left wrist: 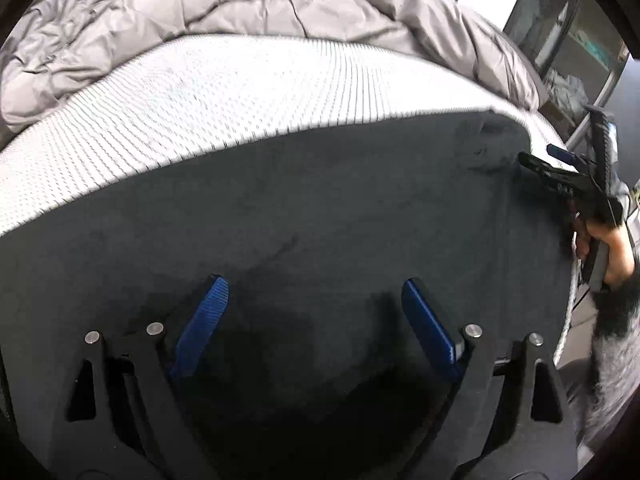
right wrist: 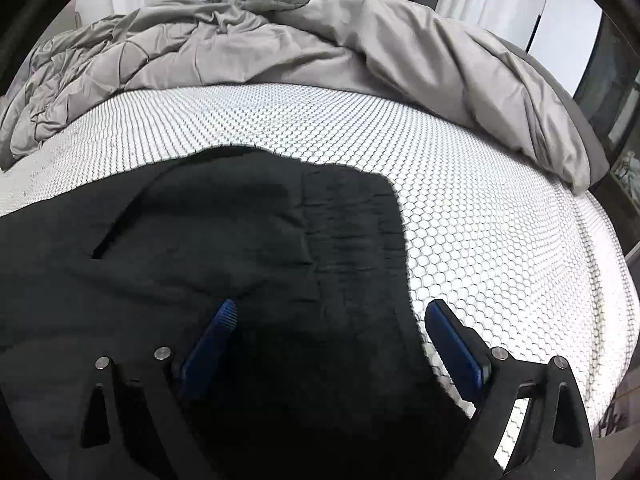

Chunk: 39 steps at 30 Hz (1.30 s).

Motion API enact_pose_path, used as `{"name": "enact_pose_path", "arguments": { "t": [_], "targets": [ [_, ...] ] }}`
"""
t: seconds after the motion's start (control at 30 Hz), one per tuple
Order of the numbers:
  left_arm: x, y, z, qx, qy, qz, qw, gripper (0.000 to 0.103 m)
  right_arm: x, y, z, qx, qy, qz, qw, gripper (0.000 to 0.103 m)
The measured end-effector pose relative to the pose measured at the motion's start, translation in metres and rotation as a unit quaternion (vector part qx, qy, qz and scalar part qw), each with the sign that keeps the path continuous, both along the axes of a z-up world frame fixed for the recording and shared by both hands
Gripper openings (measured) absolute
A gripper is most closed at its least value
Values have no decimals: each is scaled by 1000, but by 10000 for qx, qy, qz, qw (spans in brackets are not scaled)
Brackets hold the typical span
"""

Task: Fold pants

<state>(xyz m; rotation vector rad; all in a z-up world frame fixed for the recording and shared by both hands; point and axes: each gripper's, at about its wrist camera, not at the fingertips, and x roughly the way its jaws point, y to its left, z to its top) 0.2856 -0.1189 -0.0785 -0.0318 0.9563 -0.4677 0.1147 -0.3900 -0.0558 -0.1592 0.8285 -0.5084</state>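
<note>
Two hand-held grippers hang over dark pants [left wrist: 320,208] spread flat on a bed's white honeycomb-patterned mattress [left wrist: 200,96], with a rumpled grey comforter [right wrist: 280,48] bunched along the far side. Seen from its own camera, the left hand-held gripper [left wrist: 316,300] has its blue pads [left wrist: 200,324] spread wide above the cloth with nothing between them. The right hand-held gripper [right wrist: 332,320] is likewise spread and empty, poised over the pants' edge where the dark fabric meets bare mattress, and the left view shows a hand [left wrist: 608,248] gripping it.
</note>
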Motion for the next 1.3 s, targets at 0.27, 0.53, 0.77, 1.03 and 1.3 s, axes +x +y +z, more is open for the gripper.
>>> {"name": "enact_pose_path", "arguments": {
  "t": [0.27, 0.53, 0.77, 1.03, 1.3],
  "targets": [
    [48, -13, 11, 65, -239, 175, 9995, 88, 64, 101, -4, 975, 41, 1481, 9841, 97],
    [63, 10, -24, -289, 202, 200, 9992, 88, 102, 80, -42, 393, 677, 1019, 9917, 97],
    [59, 11, -21, -29, 100, 305, 9995, 87, 60, -16, -29, 182, 367, -575, 9975, 97],
    [6, -41, 10, -338, -129, -586, 9976, 87, 39, 85, -8, 736, 72, 1418, 9871, 98],
    [1, -46, -15, 588, 222, -210, 9978, 88, 39, 87, -41, 253, 823, 1395, 9865, 99]
  ]
}}
